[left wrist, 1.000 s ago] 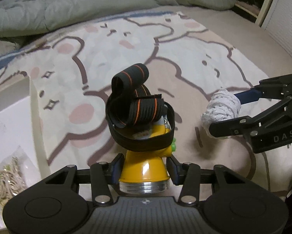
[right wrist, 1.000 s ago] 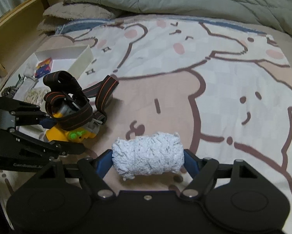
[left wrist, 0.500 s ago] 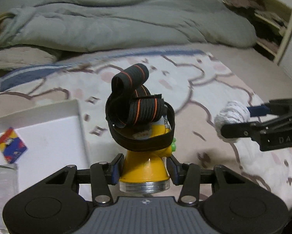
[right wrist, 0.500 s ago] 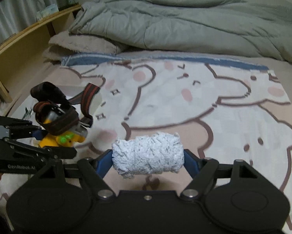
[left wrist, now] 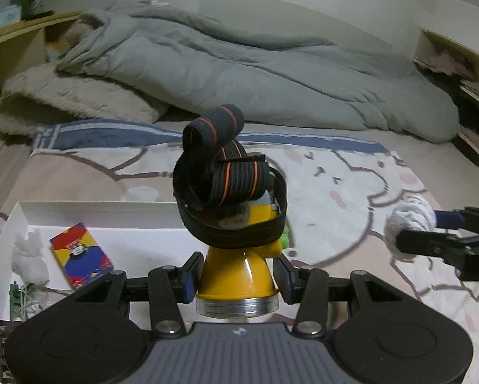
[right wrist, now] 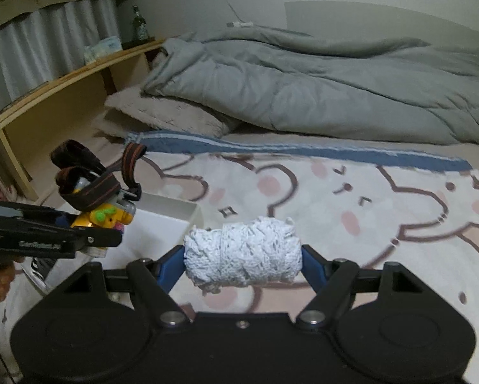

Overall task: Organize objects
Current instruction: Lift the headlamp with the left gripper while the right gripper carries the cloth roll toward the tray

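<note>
Clamping: left tongs (left wrist: pixel 237 280) on glossy yellow headlamp (left wrist: pixel 236 275) | right tongs (right wrist: pixel 243 264) on knobbly white yarn roll (right wrist: pixel 242 254)

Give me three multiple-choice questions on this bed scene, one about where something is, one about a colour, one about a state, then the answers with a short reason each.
1. Where does the red, blue and yellow card box lie?
A. Inside the white tray
B. On the grey duvet
C. On the wooden shelf

2. What colour is the body of the headlamp?
A. Red
B. Yellow
C. White

3. What is the state of the right gripper?
A. Open and empty
B. Shut on the card box
C. Shut on the white yarn roll

Answers:
1. A, the left wrist view shows the box resting on the tray's white floor.
2. B, the body between the left gripper pads is yellow, with a black and orange strap above.
3. C, both blue pads press the ends of the roll.
</note>
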`<state>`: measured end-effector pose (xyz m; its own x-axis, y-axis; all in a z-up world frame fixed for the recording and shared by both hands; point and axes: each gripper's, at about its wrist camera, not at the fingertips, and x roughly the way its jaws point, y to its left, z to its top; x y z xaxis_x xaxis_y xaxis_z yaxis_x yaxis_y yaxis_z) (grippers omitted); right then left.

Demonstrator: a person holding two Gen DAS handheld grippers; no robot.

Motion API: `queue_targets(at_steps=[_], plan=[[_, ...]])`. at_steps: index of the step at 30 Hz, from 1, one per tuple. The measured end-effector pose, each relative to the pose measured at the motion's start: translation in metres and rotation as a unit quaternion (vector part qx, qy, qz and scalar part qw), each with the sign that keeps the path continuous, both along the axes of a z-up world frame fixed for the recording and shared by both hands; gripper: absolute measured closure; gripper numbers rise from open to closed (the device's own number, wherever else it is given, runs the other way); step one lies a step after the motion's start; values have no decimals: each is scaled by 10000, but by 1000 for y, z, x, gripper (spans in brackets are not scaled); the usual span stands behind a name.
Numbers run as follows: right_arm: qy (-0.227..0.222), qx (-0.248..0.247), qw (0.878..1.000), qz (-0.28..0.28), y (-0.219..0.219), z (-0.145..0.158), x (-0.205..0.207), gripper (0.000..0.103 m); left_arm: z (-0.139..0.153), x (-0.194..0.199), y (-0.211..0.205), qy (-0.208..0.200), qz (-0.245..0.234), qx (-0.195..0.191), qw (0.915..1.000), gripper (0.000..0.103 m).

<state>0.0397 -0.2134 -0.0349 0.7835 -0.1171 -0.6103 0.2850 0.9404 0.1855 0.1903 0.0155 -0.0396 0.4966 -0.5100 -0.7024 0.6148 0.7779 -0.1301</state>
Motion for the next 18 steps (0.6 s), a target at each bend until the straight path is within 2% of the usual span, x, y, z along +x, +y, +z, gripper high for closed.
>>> queue_targets(at_steps=[8,13,18], plan=[[16,-130,9996,261,20,1,30,26,-39,46,21,499,264,-29,9984,55],[69,-150,9991,380,24,-4,51,26,-69,66,24,864,225,29,9960,55],[90,-137,9981,590,32,-10,80,26,-91,80,30,989,362,299,9940,55]])
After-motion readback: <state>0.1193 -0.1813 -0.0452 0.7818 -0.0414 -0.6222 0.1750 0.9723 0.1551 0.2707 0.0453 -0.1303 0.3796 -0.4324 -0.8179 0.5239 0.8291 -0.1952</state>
